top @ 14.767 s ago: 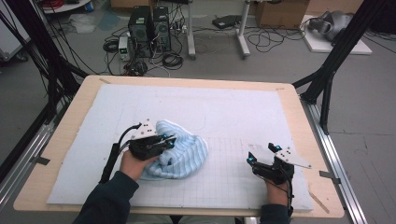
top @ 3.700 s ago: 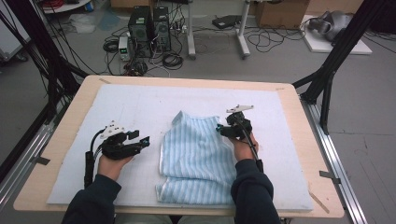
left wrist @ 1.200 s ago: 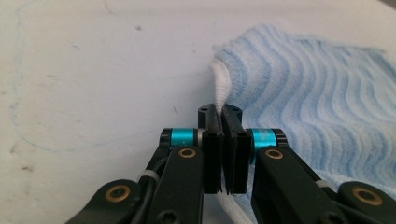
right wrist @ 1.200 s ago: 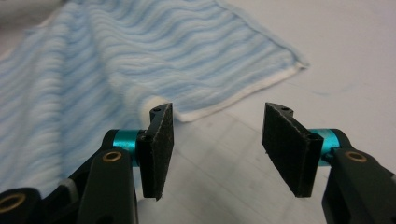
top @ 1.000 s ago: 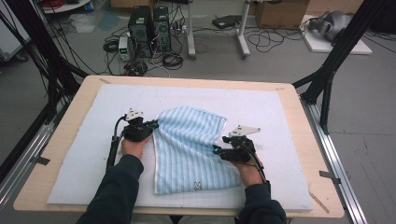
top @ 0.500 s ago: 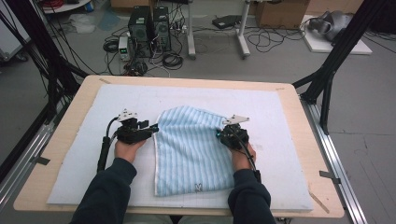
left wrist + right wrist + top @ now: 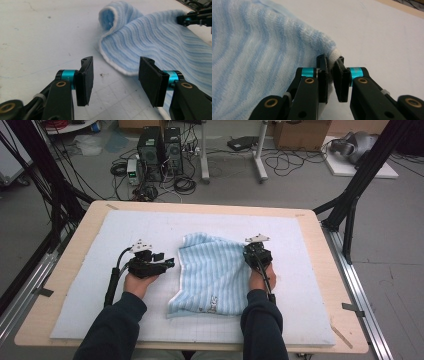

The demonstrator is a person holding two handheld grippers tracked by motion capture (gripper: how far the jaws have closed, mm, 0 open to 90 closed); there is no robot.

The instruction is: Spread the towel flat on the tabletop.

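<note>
A light blue striped towel [image 7: 212, 270] lies spread on the white mat [image 7: 100, 235], its far left corner curled over [image 7: 110, 15]. My left gripper [image 7: 169, 263] rests on the mat just left of the towel. Its jaws have just been opening and stand open [image 7: 115, 80] with nothing between them; the towel's white hem [image 7: 120, 67] lies just ahead. My right gripper [image 7: 248, 250] is at the towel's far right corner, shut [image 7: 331, 75] on the white hem [image 7: 335, 55] there. It also shows in the left gripper view, as the right gripper [image 7: 186, 20] across the towel [image 7: 160, 37].
The mat covers most of a wooden table [image 7: 200, 209]. Bare mat lies left, right and beyond the towel. Black frame posts [image 7: 350, 200] stand at the table's far corners, with computers and cables [image 7: 160, 150] on the floor behind.
My left gripper let go of the towel's far left corner and opened, drawing slightly left. My right gripper moved along the towel's right edge to its far corner and shut on it.
</note>
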